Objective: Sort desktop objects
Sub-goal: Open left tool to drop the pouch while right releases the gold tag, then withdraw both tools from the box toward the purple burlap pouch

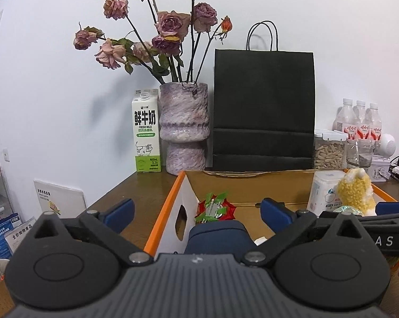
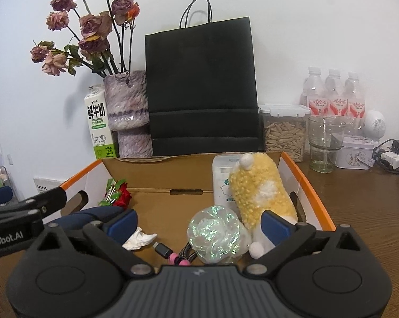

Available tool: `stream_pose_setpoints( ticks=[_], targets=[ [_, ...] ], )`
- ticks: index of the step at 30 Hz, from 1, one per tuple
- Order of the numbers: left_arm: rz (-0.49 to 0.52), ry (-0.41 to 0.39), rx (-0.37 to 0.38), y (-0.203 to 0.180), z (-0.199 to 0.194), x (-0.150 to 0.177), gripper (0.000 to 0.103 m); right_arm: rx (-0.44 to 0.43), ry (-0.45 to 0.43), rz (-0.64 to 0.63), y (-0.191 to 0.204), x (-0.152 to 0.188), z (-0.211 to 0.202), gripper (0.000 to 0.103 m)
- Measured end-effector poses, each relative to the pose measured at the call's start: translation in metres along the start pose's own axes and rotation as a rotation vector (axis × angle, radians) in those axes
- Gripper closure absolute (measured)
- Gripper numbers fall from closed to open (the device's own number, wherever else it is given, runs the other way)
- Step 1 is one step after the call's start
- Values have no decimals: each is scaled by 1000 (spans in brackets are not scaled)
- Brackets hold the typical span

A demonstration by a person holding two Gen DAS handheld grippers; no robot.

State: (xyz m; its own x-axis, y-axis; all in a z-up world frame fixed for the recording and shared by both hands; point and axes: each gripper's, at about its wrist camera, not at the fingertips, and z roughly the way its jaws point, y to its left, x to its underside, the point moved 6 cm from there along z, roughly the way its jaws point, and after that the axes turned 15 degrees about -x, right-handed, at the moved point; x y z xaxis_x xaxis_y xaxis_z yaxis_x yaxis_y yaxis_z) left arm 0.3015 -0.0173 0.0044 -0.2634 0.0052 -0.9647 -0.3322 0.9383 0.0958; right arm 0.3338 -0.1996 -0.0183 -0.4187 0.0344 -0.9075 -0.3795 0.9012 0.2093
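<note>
Stands against the wall, largest of all: black paper bag (image 2: 202, 87). Beside it, mottled purple vase (image 2: 126, 111) of dried roses, then milk carton (image 2: 100, 129). In front, on the wooden desk (image 2: 358, 198): orange-edged cardboard box (image 2: 173, 177), open-topped. Inside the box: yellow knitted toy (image 2: 263, 193) leaning on a white container (image 2: 222, 185), iridescent ball (image 2: 216, 235), dark blue case (image 1: 216, 235), red rose clip (image 2: 120, 196), crumpled tissue (image 2: 140, 239), cable plug (image 2: 163, 250). Spread wide, gripping nothing: left gripper (image 1: 198, 212) over the box's left wall, right gripper (image 2: 199, 224) above the ball.
</note>
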Motion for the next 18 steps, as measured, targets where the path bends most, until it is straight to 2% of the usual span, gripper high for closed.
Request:
stream_pose_setpoints(
  ticks=[8, 14, 18],
  targets=[
    [5, -25, -12, 6, -9, 4, 0, -3, -9, -15, 4, 1, -5, 3],
    [-23, -50, -32, 24, -26, 9, 0, -1, -38, -46, 12, 3, -20, 3],
    [-25, -47, -45, 35, -37, 16, 0, 17, -57, -104, 20, 10, -35, 2]
  ],
)
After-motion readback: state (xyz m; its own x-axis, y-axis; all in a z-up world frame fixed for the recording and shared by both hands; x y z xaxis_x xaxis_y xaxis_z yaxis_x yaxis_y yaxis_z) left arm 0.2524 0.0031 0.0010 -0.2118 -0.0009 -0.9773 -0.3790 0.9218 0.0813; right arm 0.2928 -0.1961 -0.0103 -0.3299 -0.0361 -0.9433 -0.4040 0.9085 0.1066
